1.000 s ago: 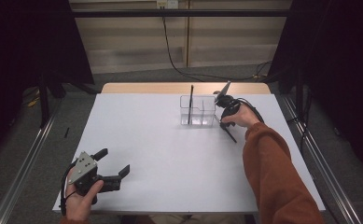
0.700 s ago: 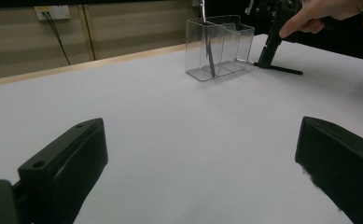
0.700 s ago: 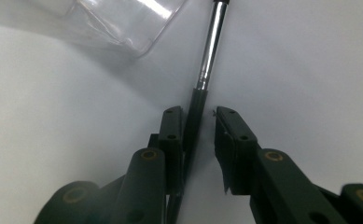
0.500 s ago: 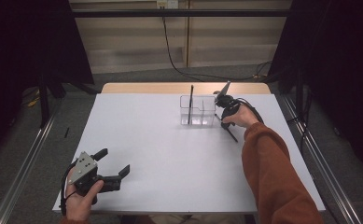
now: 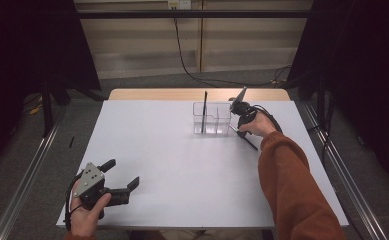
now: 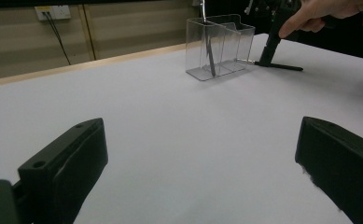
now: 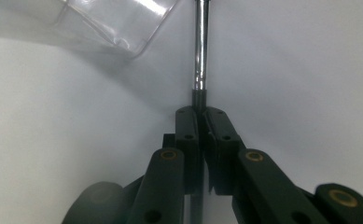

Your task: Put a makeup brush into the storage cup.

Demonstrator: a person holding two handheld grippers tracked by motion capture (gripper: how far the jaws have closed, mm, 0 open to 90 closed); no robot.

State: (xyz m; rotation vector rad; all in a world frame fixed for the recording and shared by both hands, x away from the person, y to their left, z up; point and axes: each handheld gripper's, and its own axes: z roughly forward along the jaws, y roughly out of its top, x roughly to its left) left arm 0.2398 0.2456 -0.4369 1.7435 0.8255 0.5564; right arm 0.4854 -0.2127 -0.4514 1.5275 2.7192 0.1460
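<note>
Clear plastic forms the landmark here: a two-compartment organiser standing on the white tabletop, toward its far edge, with one dark pen-like rod upright in its left compartment. Just beside the organiser's right wall, the right tongs are clamped on a second slim tool, a rod with a metal tip and dark body, which lies low and slanted, its tip at the organiser's base and its tail running back over the tabletop. Well apart from the organiser, at the near left corner of the tabletop, the left tongs rest with jaws spread wide, holding nothing. Probable hazards, as judgement: the grip sits on a thin, smooth shaft, so the rod may rotate or slip between the jaws when raised; its tip lies so close to the light plastic wall that a careless lift or swing could push or tip the organiser and topple the standing rod; and since the left tongs are too far away to steady the organiser, any such nudge would go unchecked.
</note>
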